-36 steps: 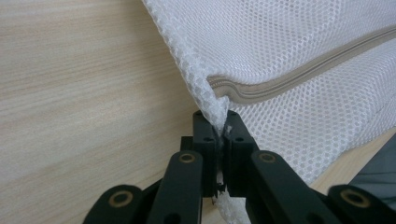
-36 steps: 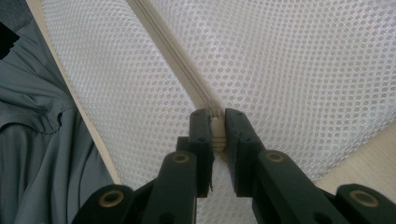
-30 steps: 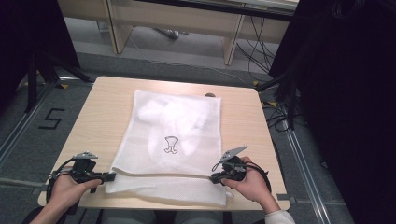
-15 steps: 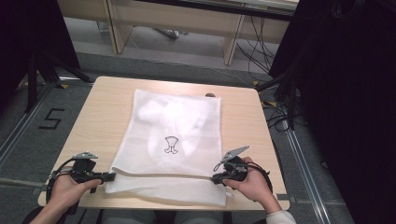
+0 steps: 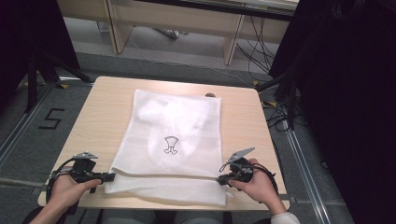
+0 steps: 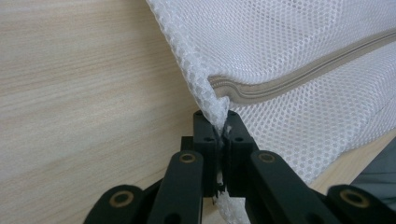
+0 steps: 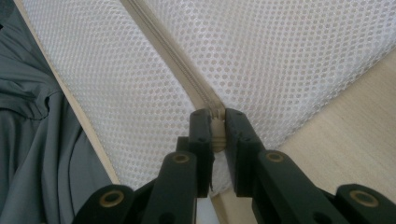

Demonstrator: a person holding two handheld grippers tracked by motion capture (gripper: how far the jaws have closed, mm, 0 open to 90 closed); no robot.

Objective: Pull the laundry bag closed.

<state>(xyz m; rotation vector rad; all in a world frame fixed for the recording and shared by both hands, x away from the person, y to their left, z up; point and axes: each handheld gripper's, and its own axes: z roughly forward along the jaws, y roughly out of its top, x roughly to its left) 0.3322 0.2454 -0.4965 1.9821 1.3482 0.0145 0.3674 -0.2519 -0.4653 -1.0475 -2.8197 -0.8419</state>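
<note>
A white mesh laundry bag (image 5: 173, 140) lies flat on the wooden table (image 5: 102, 112), with a white garment bearing a small black print (image 5: 171, 144) inside it. A grey zipper (image 6: 299, 81) runs across the bag near its front edge. My left gripper (image 5: 109, 176) is shut on the bag's near left corner (image 6: 215, 108), where the zipper ends. My right gripper (image 5: 221, 180) is shut on the zipper's other end (image 7: 215, 114) at the near right corner. A hand holds each gripper at the table's front edge.
Bare wood flanks the bag on both sides. A small dark spot (image 5: 210, 95) sits near the table's far edge. The floor at left carries a painted "5" (image 5: 50, 119). Cables (image 5: 275, 112) trail on the floor at right, beside dark drapes. A grey garment (image 7: 32, 140) shows below the table edge.
The right hand and its gripper have shifted slightly toward the front edge. The left gripper and the bag look unchanged.
</note>
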